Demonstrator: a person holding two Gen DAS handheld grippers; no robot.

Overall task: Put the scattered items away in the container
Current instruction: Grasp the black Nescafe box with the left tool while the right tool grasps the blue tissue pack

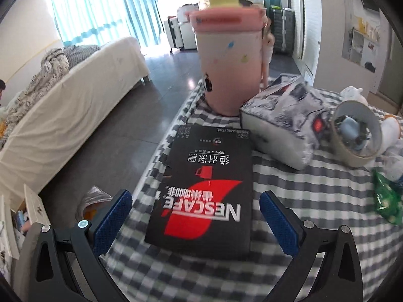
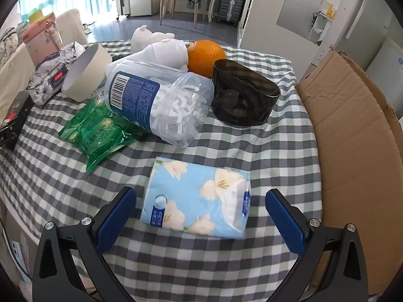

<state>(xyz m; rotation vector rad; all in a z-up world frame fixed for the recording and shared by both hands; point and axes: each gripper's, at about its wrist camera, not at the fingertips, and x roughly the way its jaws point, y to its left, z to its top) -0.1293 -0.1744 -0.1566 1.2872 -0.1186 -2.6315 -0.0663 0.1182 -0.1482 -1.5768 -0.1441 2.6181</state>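
Observation:
My left gripper (image 1: 199, 216) is open, its blue pads on either side of a black Nescafe box (image 1: 204, 188) lying flat on the checked tablecloth (image 1: 314, 201). My right gripper (image 2: 201, 214) is open around a blue flowered tissue pack (image 2: 199, 196) lying on the cloth. A cardboard box (image 2: 352, 138) stands at the table's right edge. Beyond the tissue pack lie a green packet (image 2: 98, 128), a clear jar of white pieces (image 2: 161, 103) on its side, a dark plastic holder (image 2: 241, 93) and an orange (image 2: 205, 56).
A pink cup (image 1: 226, 60), a grey patterned pouch (image 1: 284, 118) and a tape roll (image 1: 355, 130) sit behind the Nescafe box. A white plush toy (image 2: 151, 37) lies at the far edge. A bed (image 1: 63, 115) stands left of the table.

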